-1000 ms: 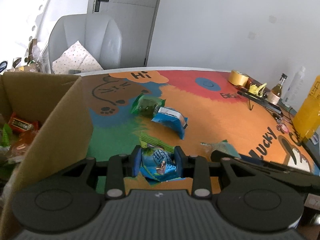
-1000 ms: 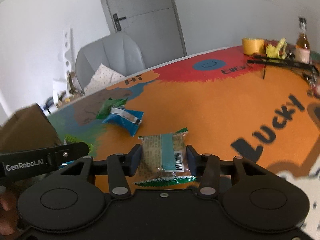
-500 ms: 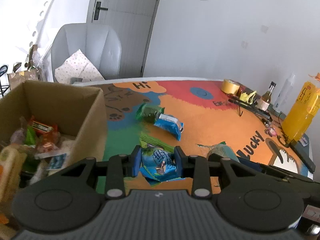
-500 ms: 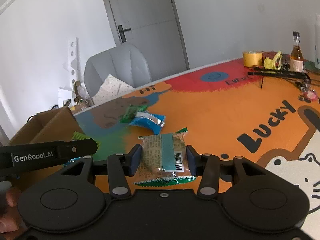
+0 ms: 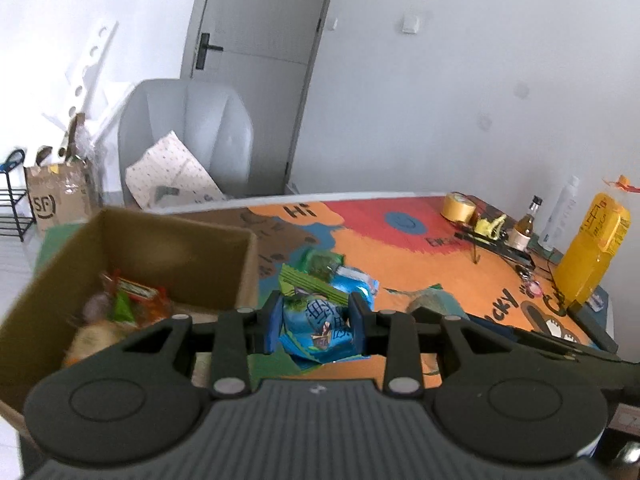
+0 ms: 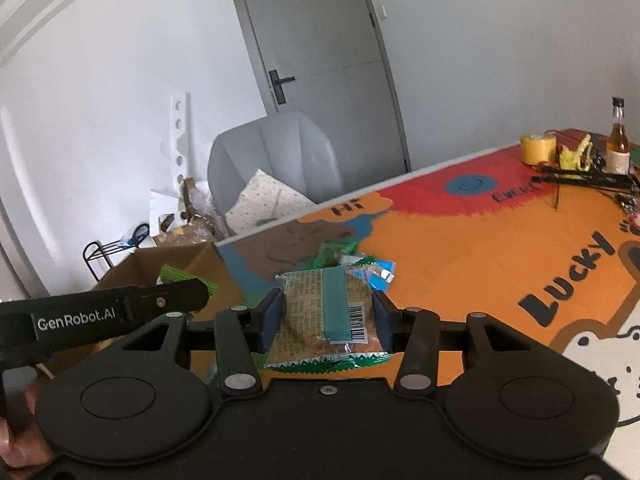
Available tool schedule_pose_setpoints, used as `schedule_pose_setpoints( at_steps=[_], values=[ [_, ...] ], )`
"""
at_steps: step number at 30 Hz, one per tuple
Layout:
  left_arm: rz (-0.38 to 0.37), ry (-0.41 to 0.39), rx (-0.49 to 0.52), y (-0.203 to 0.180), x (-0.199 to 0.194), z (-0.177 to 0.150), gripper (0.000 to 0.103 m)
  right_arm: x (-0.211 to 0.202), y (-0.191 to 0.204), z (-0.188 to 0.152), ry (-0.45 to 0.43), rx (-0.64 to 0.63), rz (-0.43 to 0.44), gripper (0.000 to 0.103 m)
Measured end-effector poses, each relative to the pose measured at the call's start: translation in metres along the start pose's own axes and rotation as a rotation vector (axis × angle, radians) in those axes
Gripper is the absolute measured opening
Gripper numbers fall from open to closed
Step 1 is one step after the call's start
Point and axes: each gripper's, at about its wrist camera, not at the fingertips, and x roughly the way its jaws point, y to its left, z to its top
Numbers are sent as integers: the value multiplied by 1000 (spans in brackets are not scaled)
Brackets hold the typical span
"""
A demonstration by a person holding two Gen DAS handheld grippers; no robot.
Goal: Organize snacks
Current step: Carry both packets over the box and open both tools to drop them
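The left gripper (image 5: 314,322) gripped a crumpled blue packet (image 5: 316,330); the right gripper (image 6: 329,322) gripped a clear-wrapped snack (image 6: 326,320). The cardboard box (image 5: 244,268) contents were blurred.

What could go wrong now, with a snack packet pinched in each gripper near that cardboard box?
The left gripper pinches a crumpled blue packet that might slip. The right gripper holds a clear packet by its sides; it could twist loose. Both head for one cardboard box, so they might bump.
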Motion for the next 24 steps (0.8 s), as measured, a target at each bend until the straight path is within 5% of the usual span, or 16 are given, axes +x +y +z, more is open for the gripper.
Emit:
schedule_pose_setpoints(
  at_steps=[24],
  values=[
    [82, -16, -48, 84, -51, 16, 34, 6, 77, 14, -17, -94, 110, 45]
  ],
)
